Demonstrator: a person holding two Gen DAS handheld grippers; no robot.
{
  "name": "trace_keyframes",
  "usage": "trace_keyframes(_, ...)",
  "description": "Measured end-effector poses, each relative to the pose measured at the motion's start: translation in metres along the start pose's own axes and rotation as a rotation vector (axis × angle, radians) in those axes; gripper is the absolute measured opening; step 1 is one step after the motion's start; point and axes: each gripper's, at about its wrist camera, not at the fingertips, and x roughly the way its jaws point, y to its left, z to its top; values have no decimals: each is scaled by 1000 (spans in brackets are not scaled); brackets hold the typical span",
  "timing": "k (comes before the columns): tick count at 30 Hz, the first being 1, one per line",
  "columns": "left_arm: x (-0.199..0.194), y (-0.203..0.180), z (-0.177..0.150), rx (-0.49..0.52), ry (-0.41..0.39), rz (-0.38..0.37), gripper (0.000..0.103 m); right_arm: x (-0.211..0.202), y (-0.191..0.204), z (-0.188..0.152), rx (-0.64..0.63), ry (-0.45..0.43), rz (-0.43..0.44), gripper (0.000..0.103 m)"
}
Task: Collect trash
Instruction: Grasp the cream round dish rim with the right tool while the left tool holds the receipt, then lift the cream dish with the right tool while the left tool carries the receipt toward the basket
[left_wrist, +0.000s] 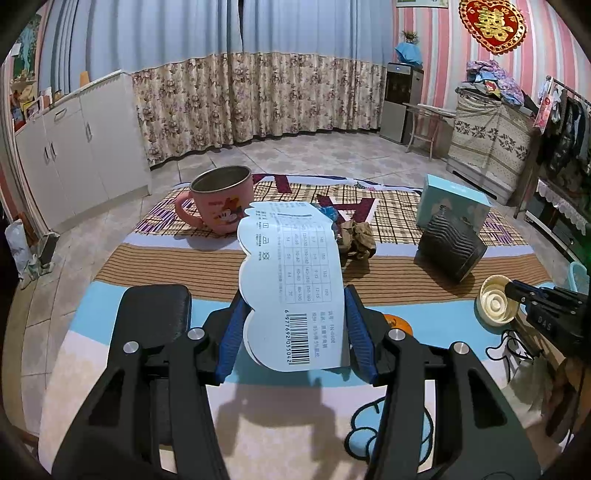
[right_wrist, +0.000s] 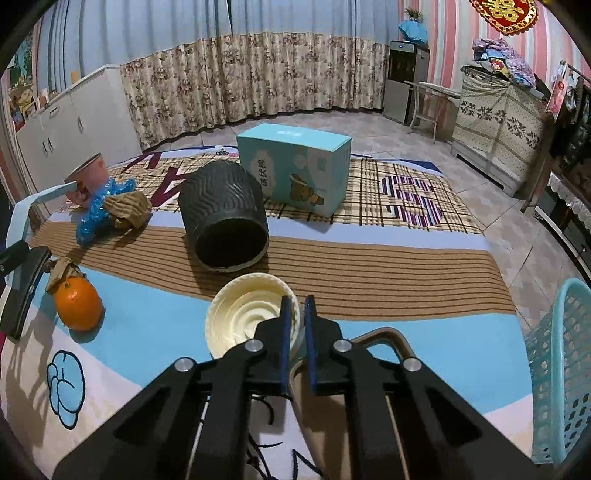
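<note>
My left gripper (left_wrist: 293, 306) is shut on a pale blue cloud-shaped paper tag (left_wrist: 291, 280) with a barcode and holds it above the mat. My right gripper (right_wrist: 297, 306) is shut on the rim of a cream plastic lid (right_wrist: 247, 317), held just over the mat; the lid also shows in the left wrist view (left_wrist: 496, 301). Crumpled brown paper (right_wrist: 127, 212) and a blue plastic wrapper (right_wrist: 96, 210) lie at the left of the mat. Another brown scrap (right_wrist: 62, 273) lies by an orange (right_wrist: 78, 304).
A black ribbed pot (right_wrist: 225, 218) lies on its side mid-mat, a light blue carton (right_wrist: 295, 170) behind it. A pink mug (left_wrist: 221, 201) stands far left. A turquoise mesh basket (right_wrist: 557, 369) stands off the mat's right edge. A brown bag (right_wrist: 332, 406) lies under my right gripper.
</note>
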Motion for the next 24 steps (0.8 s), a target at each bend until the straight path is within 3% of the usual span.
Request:
trace_keyframes(10, 1, 4, 2, -14, -6, -4, 50, -12, 2, 0, -29, -29, 7, 11)
trace_keyframes(12, 1, 4, 2, -16, -6, -3, 50, -13, 6, 0, -38, -34, 5, 43)
trace_keyframes(13, 0, 5, 2, -18, -7, -1, 50, -16, 9, -1, -50, -52, -13, 72)
trace_keyframes(14, 0, 5, 3, -19, -7, 0, 50, -18, 12, -2, -64, -67, -22, 78)
trace_keyframes(20, -1, 5, 2, -18, -6, 2, 50, 0, 25, -6, -135, -5, -70, 78)
trace_keyframes(24, -1, 5, 1, -17, -7, 0, 50, 8, 20, -5, -118, 29, -56, 78)
